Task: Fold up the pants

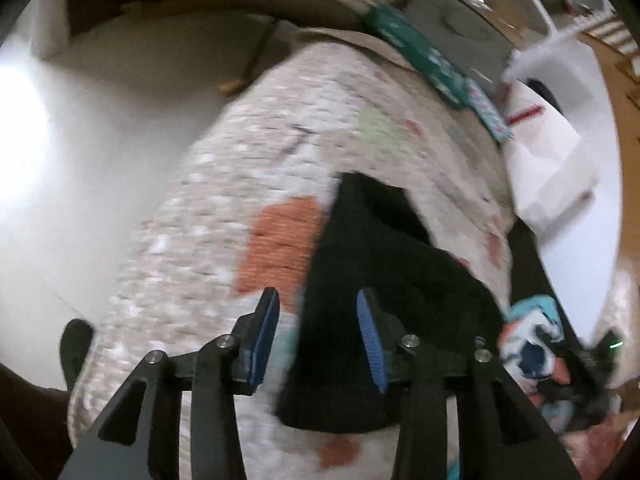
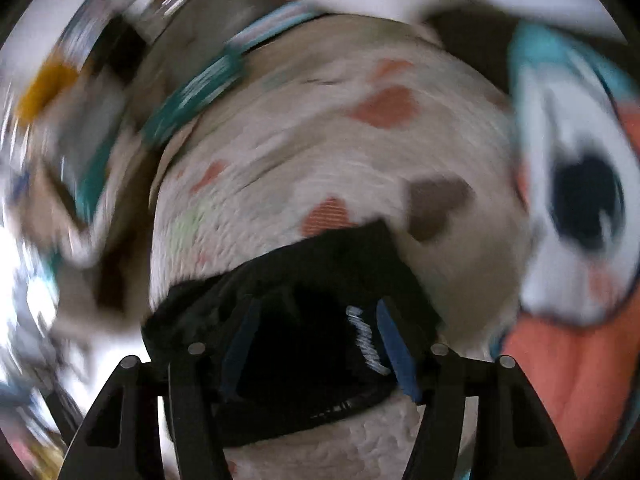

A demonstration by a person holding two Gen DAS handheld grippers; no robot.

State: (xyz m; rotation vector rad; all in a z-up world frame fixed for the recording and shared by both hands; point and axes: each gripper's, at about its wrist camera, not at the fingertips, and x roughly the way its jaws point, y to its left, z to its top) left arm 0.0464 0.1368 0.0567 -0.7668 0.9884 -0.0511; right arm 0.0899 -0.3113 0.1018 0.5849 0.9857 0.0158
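Black knit pants [image 1: 376,280] lie bunched on cream textured blanket with orange patches [image 1: 224,200], lower centre of both views. Left gripper [image 1: 318,336] jaws open, right gripper [image 2: 316,344] jaws open over fabric. Judged: early grasp step; next needs closing on an edge.

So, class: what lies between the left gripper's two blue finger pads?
In the left wrist view, the left gripper stands open: patterned rug and the black pants' edge.

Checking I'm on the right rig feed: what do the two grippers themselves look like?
Both match: the left gripper and right gripper have matte black angular linkage arms with triangular cutouts and silver pivot pins. Each ends in two fingers faced with ribbed blue pads. No cables, markings or sleeves are visible.
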